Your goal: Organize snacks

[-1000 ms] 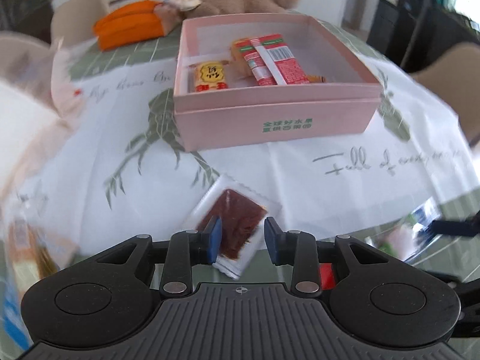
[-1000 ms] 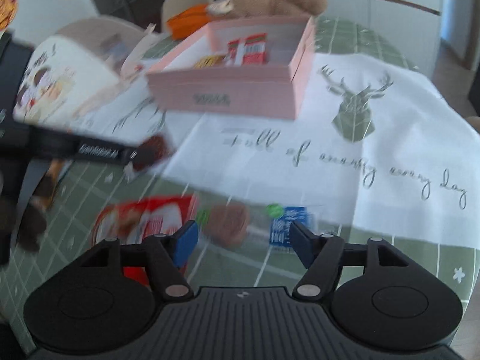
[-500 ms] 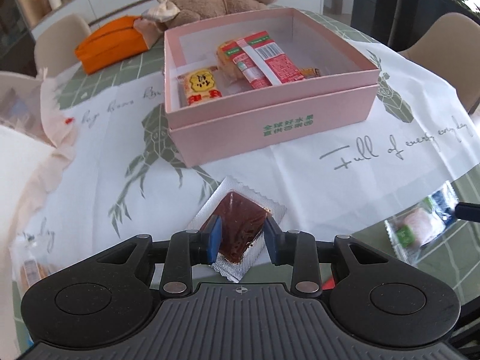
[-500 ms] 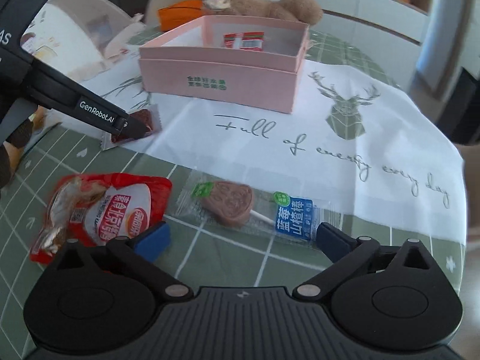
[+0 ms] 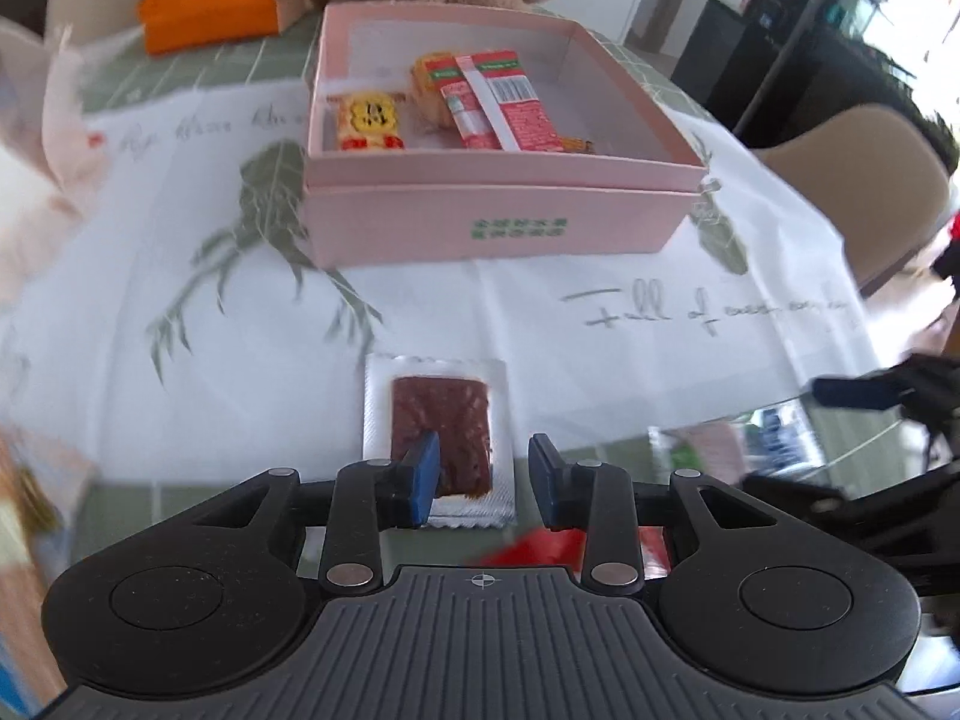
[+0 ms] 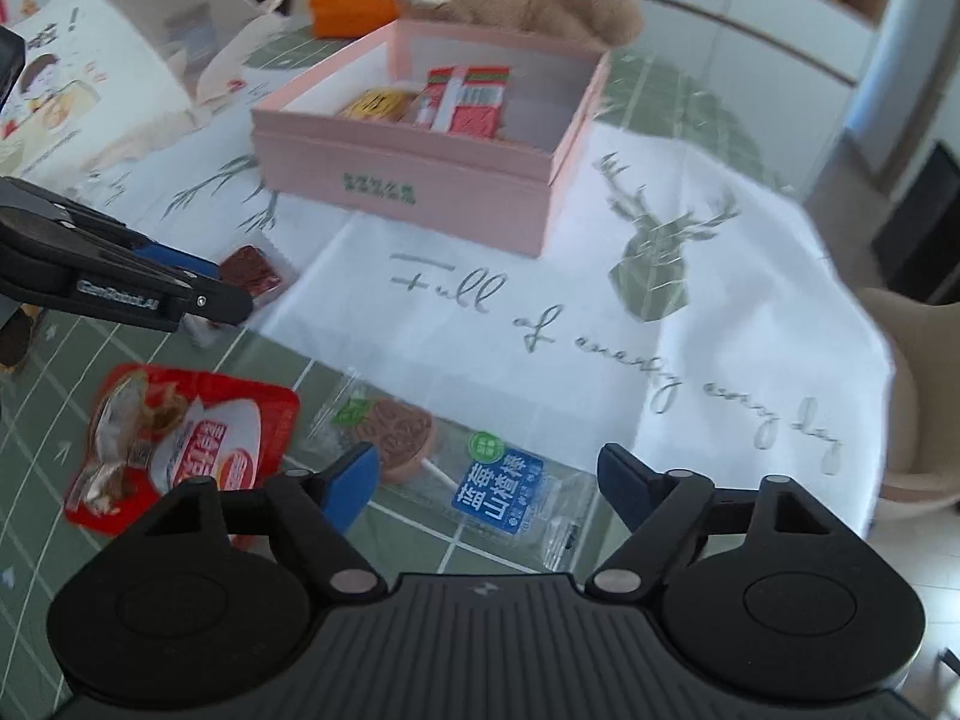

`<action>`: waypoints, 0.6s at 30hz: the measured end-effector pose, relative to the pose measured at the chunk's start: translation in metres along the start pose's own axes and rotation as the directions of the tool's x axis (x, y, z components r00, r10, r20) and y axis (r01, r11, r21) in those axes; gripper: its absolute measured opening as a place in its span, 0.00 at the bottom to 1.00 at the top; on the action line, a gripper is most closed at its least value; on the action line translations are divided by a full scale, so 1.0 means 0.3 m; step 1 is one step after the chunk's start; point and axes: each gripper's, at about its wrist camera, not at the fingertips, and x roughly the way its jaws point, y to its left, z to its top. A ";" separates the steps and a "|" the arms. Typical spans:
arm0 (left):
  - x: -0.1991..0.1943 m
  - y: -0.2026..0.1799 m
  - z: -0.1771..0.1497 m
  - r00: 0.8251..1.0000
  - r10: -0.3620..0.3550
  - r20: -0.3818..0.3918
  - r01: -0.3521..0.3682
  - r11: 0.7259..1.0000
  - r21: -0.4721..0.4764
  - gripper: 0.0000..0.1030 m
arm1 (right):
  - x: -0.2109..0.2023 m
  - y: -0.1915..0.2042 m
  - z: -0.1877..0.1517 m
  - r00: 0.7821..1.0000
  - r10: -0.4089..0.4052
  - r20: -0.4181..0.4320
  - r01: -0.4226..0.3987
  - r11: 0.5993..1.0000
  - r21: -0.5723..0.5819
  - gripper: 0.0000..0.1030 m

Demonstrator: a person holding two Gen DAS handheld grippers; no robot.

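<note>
Tablecloth (image 6: 720,312): lollipop packet (image 6: 480,480) clear in right view only.

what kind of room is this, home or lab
Most likely a home dining area: a table with a deer-print cloth, padded dining chairs around it, a plush toy behind the pink snack box, and white cabinets along the back wall.
</note>
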 end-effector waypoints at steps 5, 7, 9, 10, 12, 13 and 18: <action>0.007 -0.037 -0.006 0.994 0.102 0.037 -0.100 0.994 -0.037 0.31 | 0.064 -0.019 -0.008 0.997 0.083 -0.008 -0.083 0.995 -0.054 0.77; 0.014 -0.052 0.003 0.986 0.160 0.034 -0.158 0.985 -0.070 0.28 | 0.079 -0.022 -0.006 0.996 0.084 0.018 -0.082 0.992 -0.097 0.77; 0.023 -0.069 0.013 0.979 0.204 0.032 -0.201 0.977 -0.078 0.28 | 0.088 -0.037 0.003 0.995 0.094 0.035 -0.090 0.991 -0.096 0.77; 0.028 -0.077 0.016 0.974 0.224 0.033 -0.221 0.972 -0.073 0.28 | 0.092 -0.043 0.008 0.994 0.103 0.040 -0.098 0.990 -0.098 0.77; 0.032 -0.091 0.018 0.964 0.264 0.031 -0.261 0.962 -0.080 0.28 | 0.097 -0.058 0.019 0.990 0.128 0.052 -0.122 0.988 -0.099 0.75; 0.032 -0.094 0.018 0.960 0.278 0.026 -0.275 0.958 -0.085 0.28 | 0.099 -0.063 0.022 0.989 0.138 0.059 -0.132 0.986 -0.097 0.75; 0.015 -0.098 -0.016 0.948 0.317 0.022 -0.313 0.944 -0.100 0.28 | 0.106 -0.084 0.029 0.984 0.162 0.075 -0.154 0.983 -0.102 0.74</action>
